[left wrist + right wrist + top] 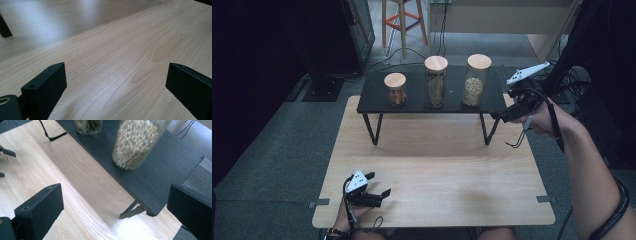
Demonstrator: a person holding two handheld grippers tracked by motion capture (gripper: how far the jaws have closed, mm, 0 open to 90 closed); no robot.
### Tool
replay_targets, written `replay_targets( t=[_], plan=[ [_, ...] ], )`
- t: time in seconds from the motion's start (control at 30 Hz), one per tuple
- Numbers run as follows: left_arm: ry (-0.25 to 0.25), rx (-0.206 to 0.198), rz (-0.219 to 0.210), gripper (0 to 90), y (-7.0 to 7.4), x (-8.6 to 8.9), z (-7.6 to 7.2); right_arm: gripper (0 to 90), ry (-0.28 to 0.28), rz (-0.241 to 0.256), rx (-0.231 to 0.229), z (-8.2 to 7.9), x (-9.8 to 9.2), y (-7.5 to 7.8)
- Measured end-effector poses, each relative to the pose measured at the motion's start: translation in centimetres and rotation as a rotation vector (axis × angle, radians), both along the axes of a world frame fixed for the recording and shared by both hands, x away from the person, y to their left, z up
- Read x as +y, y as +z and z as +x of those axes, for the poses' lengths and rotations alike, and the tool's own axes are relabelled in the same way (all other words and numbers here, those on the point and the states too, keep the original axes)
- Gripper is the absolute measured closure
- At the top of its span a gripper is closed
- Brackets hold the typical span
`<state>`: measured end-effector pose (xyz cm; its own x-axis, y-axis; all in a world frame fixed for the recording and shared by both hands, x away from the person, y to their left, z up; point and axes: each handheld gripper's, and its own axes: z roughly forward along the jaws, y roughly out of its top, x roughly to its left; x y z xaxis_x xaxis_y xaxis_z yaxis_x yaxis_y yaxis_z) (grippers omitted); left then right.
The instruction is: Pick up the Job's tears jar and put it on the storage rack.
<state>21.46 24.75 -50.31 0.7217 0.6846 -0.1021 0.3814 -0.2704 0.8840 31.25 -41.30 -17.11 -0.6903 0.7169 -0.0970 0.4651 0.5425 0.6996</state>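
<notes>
Your right gripper (501, 116) hovers at the right end of the black shelf (412, 104), fingers (40, 208) spread wide and holding nothing; the nearest jar, the grain jar (474, 82), stands on that shelf just ahead. Your left gripper (379, 185) rests low over the bench (437, 165) near its front left corner, fingers (47, 86) wide apart and empty.

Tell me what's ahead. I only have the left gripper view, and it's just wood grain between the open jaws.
Observer: A black shelf stands on the far half of the table, carrying three lidded jars.
Operator: Where's the right tool?
Observer: The right tool hovers at the shelf's right end, jaws open and empty.
Operator: Nearest jar to it?
Observer: The tall jar of pale grains, rightmost of the three.
</notes>
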Motion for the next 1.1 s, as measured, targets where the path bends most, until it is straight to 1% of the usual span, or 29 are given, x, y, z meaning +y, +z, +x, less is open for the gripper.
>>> replay_targets(
  t=[0.23,0.43,0.6,0.73,1.1],
  plan=[
    [-0.002,0.001,0.0,3.4,0.0,0.0,0.0,0.5,0.006,-0.023,0.002,-0.8,0.2,-1.3],
    [-0.001,0.001,-0.001,3.4,0.0,0.0,0.0,0.5,0.024,-0.022,-0.007,-1.7,0.1,-2.1],
    [-0.001,0.0,0.0,3.4,0.0,0.0,0.0,0.5,0.022,-0.023,-0.011,-2.2,0.1,-2.8],
    [0.001,-0.001,0.0,3.4,0.0,0.0,0.0,0.5,0.023,-0.027,-0.022,-2.8,0.1,-3.3],
    [0.002,-0.002,0.002,3.4,0.0,-0.1,-0.1,0.5,0.039,-0.027,-0.032,-4.0,0.1,-5.4]
  ],
)
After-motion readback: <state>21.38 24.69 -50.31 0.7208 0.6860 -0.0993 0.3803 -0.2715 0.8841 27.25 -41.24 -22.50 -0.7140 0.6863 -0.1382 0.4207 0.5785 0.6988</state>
